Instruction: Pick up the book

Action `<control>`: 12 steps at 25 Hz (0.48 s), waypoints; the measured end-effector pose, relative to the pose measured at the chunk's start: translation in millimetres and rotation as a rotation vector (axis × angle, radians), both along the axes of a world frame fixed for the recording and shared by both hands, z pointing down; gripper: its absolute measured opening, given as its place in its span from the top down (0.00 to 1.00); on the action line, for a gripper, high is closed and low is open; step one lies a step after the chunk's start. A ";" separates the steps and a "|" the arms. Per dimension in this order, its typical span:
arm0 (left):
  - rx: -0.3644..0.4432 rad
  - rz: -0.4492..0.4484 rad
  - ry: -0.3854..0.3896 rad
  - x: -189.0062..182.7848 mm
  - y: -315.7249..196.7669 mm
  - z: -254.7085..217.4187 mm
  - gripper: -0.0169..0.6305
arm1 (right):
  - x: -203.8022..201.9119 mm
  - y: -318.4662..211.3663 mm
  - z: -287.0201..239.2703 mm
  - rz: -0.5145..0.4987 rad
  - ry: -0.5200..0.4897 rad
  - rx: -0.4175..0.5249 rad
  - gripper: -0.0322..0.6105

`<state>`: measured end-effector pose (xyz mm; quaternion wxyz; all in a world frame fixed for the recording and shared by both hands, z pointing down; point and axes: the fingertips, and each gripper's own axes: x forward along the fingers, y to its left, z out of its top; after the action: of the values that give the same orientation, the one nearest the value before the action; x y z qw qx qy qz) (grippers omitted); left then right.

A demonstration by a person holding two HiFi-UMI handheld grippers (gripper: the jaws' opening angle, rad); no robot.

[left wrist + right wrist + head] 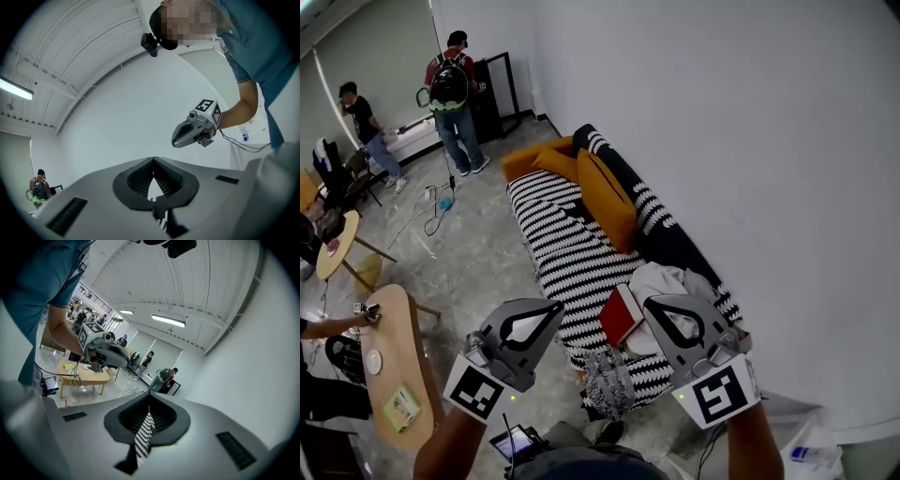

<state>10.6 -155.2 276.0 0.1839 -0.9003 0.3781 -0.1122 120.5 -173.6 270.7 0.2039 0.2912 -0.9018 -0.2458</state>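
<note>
With the left gripper [556, 307] and right gripper [650, 303] both empty, jaws pressed together, the book [621, 314] lying flat at the sofa's [551, 234] near end risks being shoved into the white cloth [671, 279] unless they open first.

The head camera looks steeply down onto the striped sofa [572, 244], with the left gripper [555, 307] and right gripper [651, 304] close at its lower edge. Each gripper camera sits just behind its own jaws and looks along them: the left toward the white wall [117, 122], the right across the room toward the desk [79, 374]. Each catches the other gripper, and all three share the distant person with a backpack [450, 82].
</note>
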 end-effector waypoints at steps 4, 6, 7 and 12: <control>-0.007 -0.005 -0.025 4.8 -10.9 4.2 0.97 | 5.4 -11.2 3.3 -0.008 -0.013 -0.010 0.93; -0.009 -0.005 -0.012 6.3 -18.8 4.9 0.97 | 6.7 -18.5 7.0 -0.003 -0.011 -0.019 0.93; -0.011 -0.002 -0.008 7.3 -22.7 5.8 0.97 | 6.8 -22.1 8.0 -0.005 -0.013 -0.014 0.93; -0.017 0.028 -0.027 7.5 -45.2 11.6 0.97 | 5.5 -41.1 12.7 0.006 -0.017 -0.016 0.93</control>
<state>18.1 -200.3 287.6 0.1829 -0.9055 0.3620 -0.1248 125.9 -214.7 283.4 0.1990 0.2944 -0.9046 -0.2356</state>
